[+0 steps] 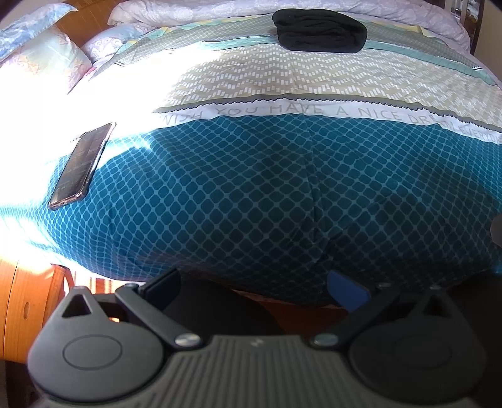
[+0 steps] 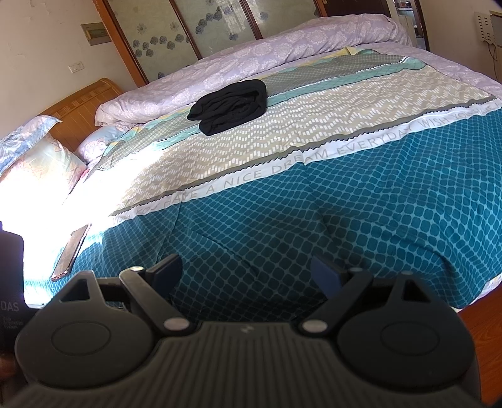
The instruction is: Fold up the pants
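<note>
Left wrist view: sits low at the near edge of the bed [image 1: 251,194], facing straight across the bedspread toward the rolled quilt [image 1: 313,9] on the far side; teal band fills the near field. Right wrist view: higher and set back, angled leftward across the bed toward the headboard [image 2: 81,100] and glass doors [image 2: 219,22]. Shared between views: the black folded pants [image 1: 318,29] [image 2: 230,105] far out on the spread, the phone [image 1: 83,164] [image 2: 70,251] at left, the lettered stripe, the pillows [image 1: 40,59] [image 2: 34,150].
</note>
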